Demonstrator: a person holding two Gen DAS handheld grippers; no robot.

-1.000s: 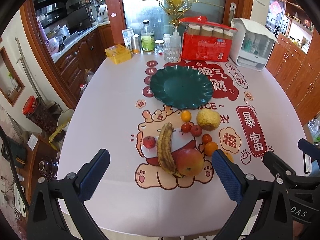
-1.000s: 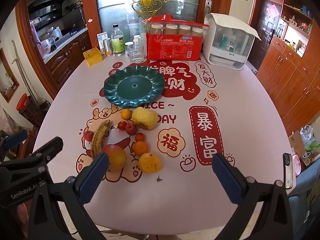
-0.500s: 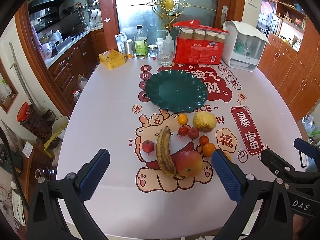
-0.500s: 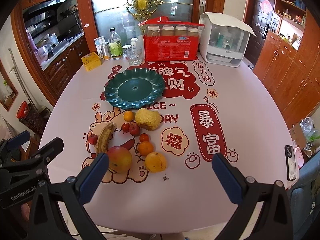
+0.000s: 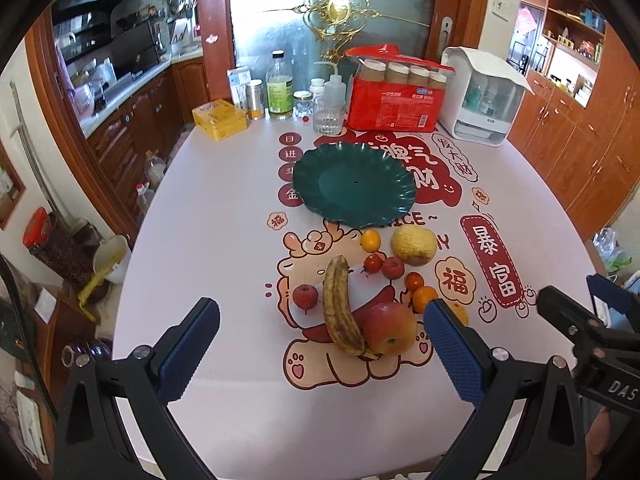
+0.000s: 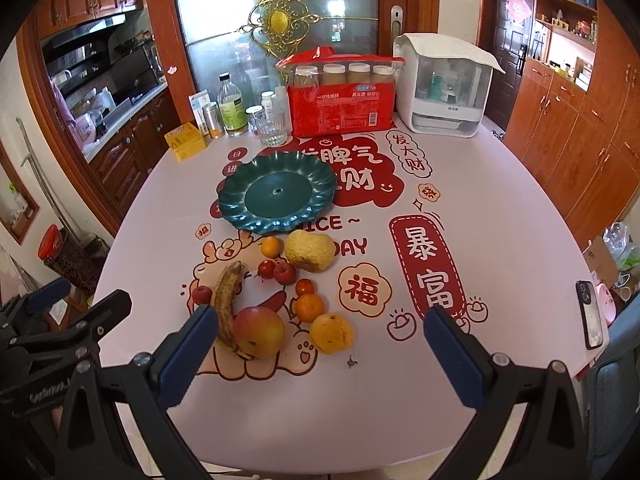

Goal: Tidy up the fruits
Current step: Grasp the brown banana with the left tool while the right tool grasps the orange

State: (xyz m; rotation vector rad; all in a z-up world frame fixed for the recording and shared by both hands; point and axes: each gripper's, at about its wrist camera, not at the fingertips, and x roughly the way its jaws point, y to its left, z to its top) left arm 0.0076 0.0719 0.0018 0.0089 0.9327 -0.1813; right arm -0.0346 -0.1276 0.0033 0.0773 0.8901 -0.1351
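An empty dark green scalloped plate [image 5: 354,184] [image 6: 277,195] sits mid-table. In front of it lie loose fruits: a spotted banana [image 5: 339,306] [image 6: 226,304], a big red-yellow apple [image 5: 389,329] [image 6: 259,332], a yellow pear [image 5: 413,245] [image 6: 310,250], an orange [image 6: 331,333], tangerines [image 5: 425,298] [image 6: 309,307] and small red fruits [image 5: 305,296] [image 6: 284,273]. My left gripper [image 5: 320,350] is open and empty above the near table edge. My right gripper [image 6: 320,352] is open and empty there too, right of the left one.
Along the table's far edge stand a yellow tin [image 5: 219,118], bottles and jars [image 5: 280,88], a glass [image 5: 328,120], a red cup pack [image 5: 396,98] and a white dispenser box [image 5: 480,96]. A phone [image 6: 589,314] lies off the table's right side. Wooden cabinets flank both sides.
Both grippers have pulled back slightly and risen, so the table and fruits look a little farther. No fruit has moved. Both stay open.
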